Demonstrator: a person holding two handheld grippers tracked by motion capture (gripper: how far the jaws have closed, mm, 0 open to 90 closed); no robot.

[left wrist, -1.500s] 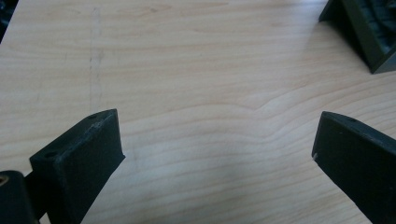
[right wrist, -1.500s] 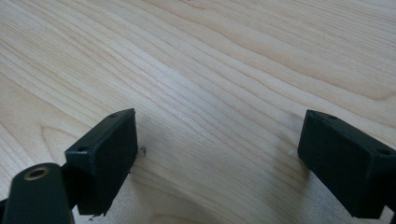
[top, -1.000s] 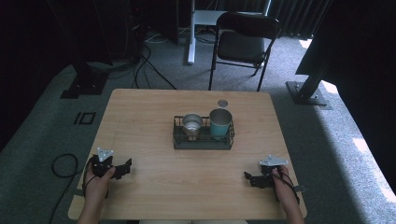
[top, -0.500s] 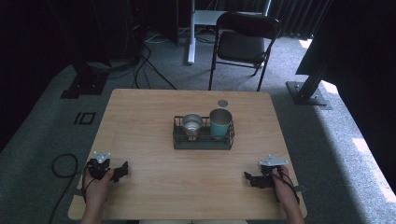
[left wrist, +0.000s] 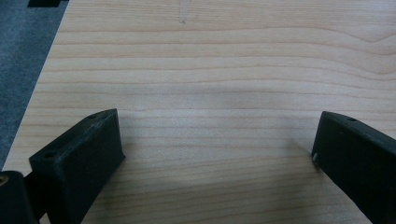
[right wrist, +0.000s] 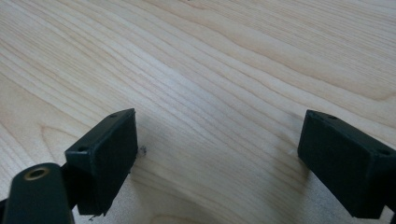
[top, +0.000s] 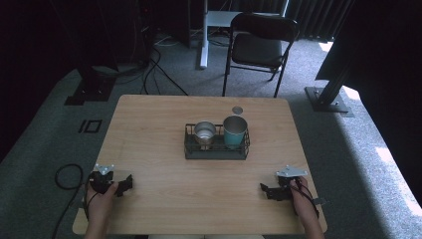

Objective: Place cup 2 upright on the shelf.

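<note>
1. Resting at the near edge of the table [top: 149, 124], the left gripper [top: 124, 185] sits at the near left corner and the right gripper [top: 266, 191] at the near right corner, each in a hand, well apart from each other.
2. The left gripper's jaws stand wide apart in the left gripper view, with bare wood grain between them and nothing held.
3. The right gripper's jaws are likewise spread in the right gripper view, empty, over bare tabletop.
4. Farther in, near the middle of the table, stands the black wire basket [top: 216, 152]; its long axis runs left to right across the table.
5. Inside the basket, the silver cup [top: 204, 132] sits in the left part and the teal cup [top: 235, 130] in the right part, both upright, just beside each other.
6. The basket lies far and to the right of the left gripper, and far and to the left of the right gripper; both reaches look about equal, with the silver cup on the left gripper's side and the teal cup on the right gripper's side.
7. Just beyond the basket, a small round lid [top: 237, 110] lies flat on the table, closer to the teal cup's side.
8. Past the far edge stands a black chair [top: 261, 45] on the grey carpet.
</note>
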